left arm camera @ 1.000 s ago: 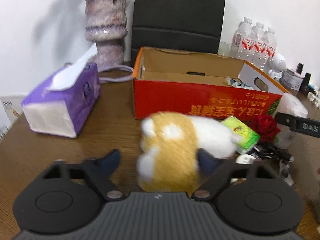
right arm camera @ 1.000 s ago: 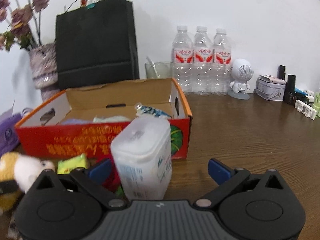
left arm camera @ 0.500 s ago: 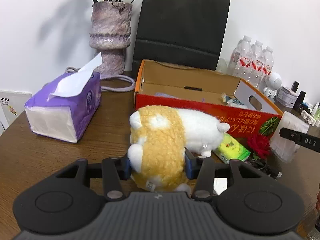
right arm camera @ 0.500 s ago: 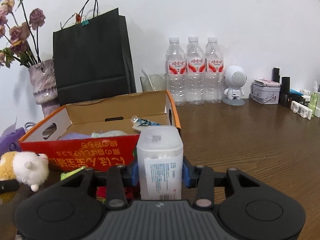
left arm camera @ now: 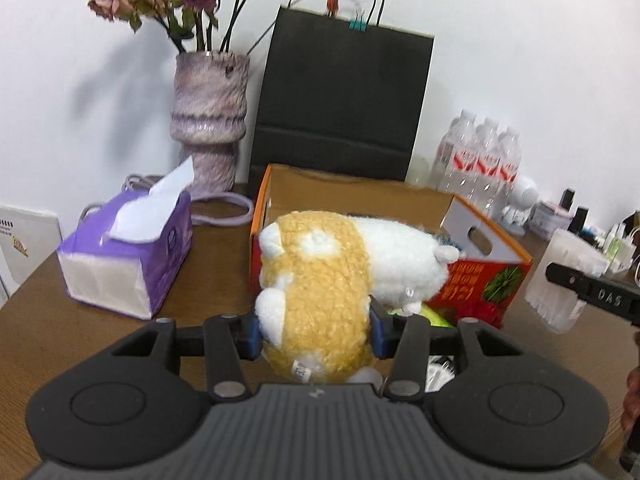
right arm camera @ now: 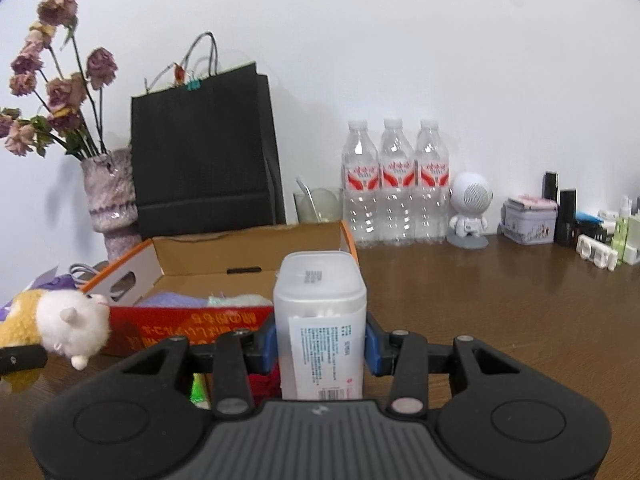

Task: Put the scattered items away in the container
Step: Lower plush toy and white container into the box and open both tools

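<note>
Plush toy (left arm camera: 320, 296), yellow-and-white, sits pinched between the blue pads (left arm camera: 252, 336) of the left gripper (left arm camera: 314, 338), gripped round its yellow rear half, white head end sticking out forward-right of the tongs. Jaws closed in on it within the last second and sit squeezed into the fur. The toy looks clear of the table, its head overlapping the near wall of the cardboard box (left arm camera: 484, 276) just ahead of the tongs.

Right gripper (right arm camera: 318, 344) likewise closed within the last second and pinches the cotton-swab tub (right arm camera: 322, 320), upright, pads on its two flat sides at mid-height. Box opening lies ahead and left of these tongs; purple and pale green cloth already inside.

Step in hand, as I judge it: carry both over the box rim and drop.
- Lift each load higher than the near wall before going forward; the plush's head hangs low and could snag the rim.
- Keep the tub vertical, smooth plastic may slip if tilted.
- The two tongs converge on one opening; stagger them, plush to the left part, tub to the right.
- Release low, over free floor or the cloths.

Left of the left tongs: purple tissue box (left arm camera: 128, 256); vase (left arm camera: 208, 120) and black paper bag (left arm camera: 344, 104) beyond. Green packet and red rose lie below the tongs, still to collect.
</note>
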### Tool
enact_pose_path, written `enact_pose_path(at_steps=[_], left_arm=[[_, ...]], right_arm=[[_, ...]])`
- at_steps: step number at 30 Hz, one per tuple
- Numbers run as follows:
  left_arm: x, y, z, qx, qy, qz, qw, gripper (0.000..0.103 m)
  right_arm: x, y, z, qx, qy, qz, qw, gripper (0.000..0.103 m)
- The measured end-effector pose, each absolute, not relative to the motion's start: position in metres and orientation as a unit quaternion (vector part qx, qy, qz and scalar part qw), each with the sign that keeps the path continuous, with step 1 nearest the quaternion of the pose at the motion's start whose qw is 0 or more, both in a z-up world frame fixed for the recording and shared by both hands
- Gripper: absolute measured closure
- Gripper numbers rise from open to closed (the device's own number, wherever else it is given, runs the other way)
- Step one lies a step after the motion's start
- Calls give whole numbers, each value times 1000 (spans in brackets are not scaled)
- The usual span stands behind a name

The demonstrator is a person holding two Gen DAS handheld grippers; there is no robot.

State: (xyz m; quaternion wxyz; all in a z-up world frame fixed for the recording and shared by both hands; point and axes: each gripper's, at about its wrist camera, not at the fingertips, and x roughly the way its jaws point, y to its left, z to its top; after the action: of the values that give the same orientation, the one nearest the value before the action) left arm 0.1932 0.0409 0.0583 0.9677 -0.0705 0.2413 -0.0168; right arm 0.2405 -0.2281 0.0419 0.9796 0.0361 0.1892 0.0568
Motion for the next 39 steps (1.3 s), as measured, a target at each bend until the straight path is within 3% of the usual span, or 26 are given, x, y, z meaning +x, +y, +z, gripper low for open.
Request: enact_pose_path(at_steps=[15, 28, 39], left_arm=[[264, 25, 91, -101, 208, -21, 973, 55], [346, 23, 70, -106, 225, 19, 968, 54], [353, 13, 51, -77, 254, 17, 964, 54]], right_arm=[[292, -199, 86, 74, 134, 94, 984, 63], [369, -188, 71, 87, 175, 116, 974, 63], [383, -186, 58, 79, 210, 119, 967, 63]])
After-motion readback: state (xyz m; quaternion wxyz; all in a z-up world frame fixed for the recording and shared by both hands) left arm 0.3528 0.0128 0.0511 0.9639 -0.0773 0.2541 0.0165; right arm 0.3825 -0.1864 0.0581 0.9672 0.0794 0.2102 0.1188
